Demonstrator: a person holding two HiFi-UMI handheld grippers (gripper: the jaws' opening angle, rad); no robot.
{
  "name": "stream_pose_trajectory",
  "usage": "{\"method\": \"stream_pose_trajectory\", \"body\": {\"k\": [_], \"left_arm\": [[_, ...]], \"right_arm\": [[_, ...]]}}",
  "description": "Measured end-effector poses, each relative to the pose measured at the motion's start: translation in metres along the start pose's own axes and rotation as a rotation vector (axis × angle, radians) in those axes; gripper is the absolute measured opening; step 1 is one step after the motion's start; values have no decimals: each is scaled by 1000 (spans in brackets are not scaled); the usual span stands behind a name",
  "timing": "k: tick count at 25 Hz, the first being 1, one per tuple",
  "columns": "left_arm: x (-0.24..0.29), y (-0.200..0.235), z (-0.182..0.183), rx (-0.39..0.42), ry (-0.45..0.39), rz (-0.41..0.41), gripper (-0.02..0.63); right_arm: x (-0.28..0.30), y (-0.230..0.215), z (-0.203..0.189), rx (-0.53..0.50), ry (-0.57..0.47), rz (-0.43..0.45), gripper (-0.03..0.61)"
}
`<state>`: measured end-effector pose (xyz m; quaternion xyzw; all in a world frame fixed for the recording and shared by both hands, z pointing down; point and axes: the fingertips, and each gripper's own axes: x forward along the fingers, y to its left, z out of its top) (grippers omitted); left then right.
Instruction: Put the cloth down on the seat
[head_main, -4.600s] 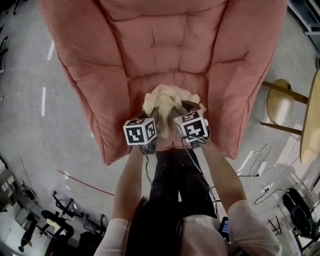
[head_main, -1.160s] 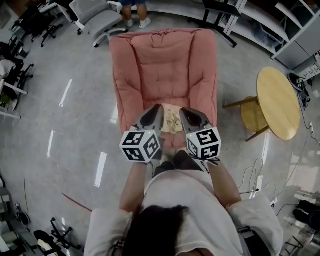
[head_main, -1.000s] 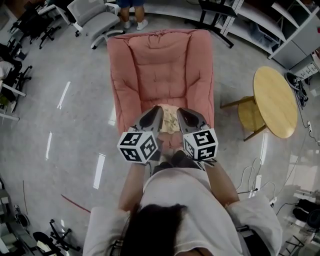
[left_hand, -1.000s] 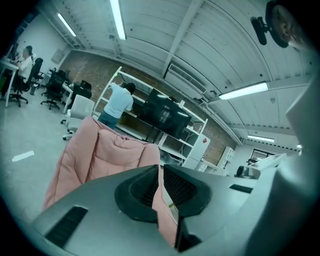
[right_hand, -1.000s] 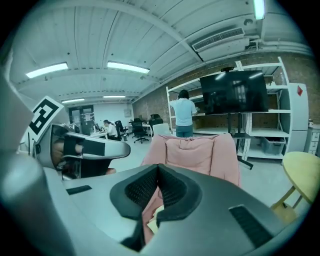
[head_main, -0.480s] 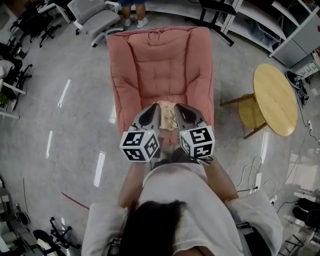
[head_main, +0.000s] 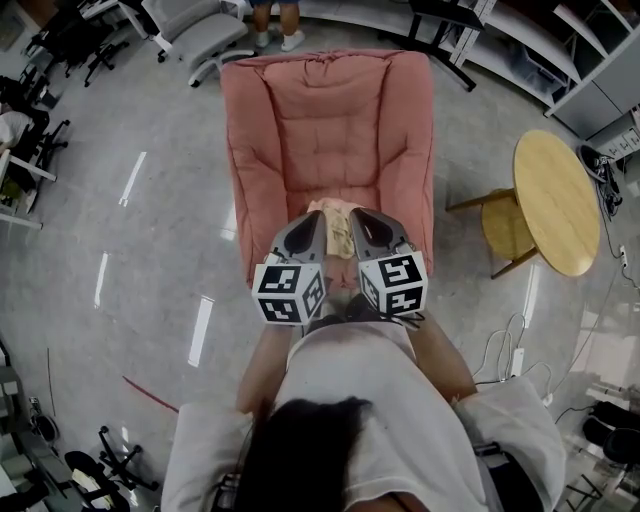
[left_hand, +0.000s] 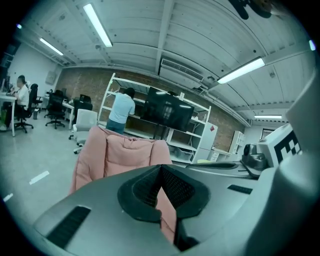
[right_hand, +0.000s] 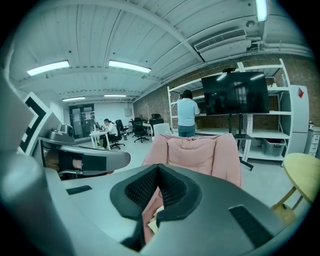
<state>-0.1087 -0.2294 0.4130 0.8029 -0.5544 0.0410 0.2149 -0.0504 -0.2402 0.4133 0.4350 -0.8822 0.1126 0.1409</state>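
Head view: the cloth (head_main: 335, 211) is seen crumpled at the front of the pink armchair's seat (head_main: 298, 192), so placement is judged done. The left claw (head_main: 305, 226) and right claw (head_main: 362, 224) are closed, tips together, empty, above the seat's front edge. They are best drawn clear without snagging. The quilted cushion is flanked by a round wooden table (head_main: 555, 200) and office chairs (head_main: 190, 35).

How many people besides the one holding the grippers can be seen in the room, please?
2. A standing person is at the shelving behind the pink armchair; a seated person is at a desk to its left. More may be hidden.
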Motion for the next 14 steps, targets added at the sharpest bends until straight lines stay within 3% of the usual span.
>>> {"method": "stream_pose_trajectory", "body": {"k": [5,14], "left_arm": [[-1,3,-13,-49,15,16,26],[5,-3,-15,-19,12,14,26]], "right_arm": [[1,-1,-5,-8,-2,-14,26],[5,-7,-17,14,33,-24,26]]}}
